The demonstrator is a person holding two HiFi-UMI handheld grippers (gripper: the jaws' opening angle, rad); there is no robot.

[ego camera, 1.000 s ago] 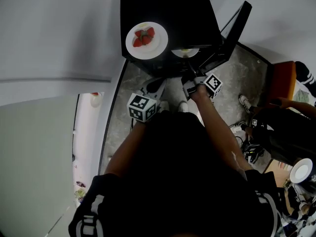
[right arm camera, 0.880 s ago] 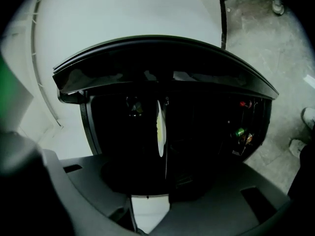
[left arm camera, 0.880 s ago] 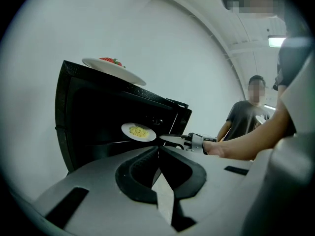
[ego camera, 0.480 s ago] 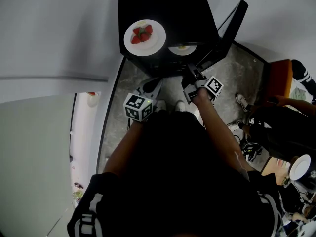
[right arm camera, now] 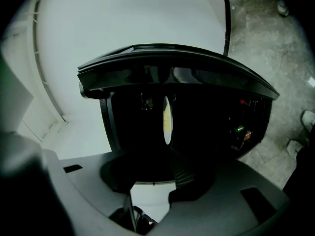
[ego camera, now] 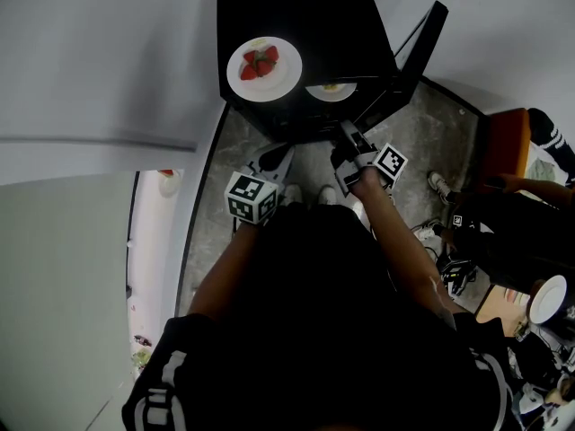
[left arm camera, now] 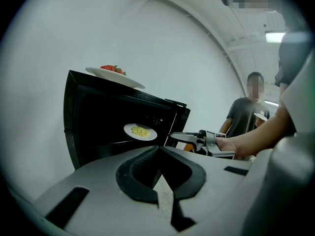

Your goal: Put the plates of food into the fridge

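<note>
Head view: strawberry plate (ego camera: 263,67) atop fridge (ego camera: 314,16), near front edge; yellow-food plate (ego camera: 331,89) inside; door (ego camera: 418,48) swung wide. Right gripper (ego camera: 347,131) at opening, jaws apart, empty. Left gripper (ego camera: 280,153) closed, empty.

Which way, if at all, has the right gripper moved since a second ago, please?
Yes: the right gripper has backed slightly away from the fridge, downward in the head view, leaving the plate inside.
</note>
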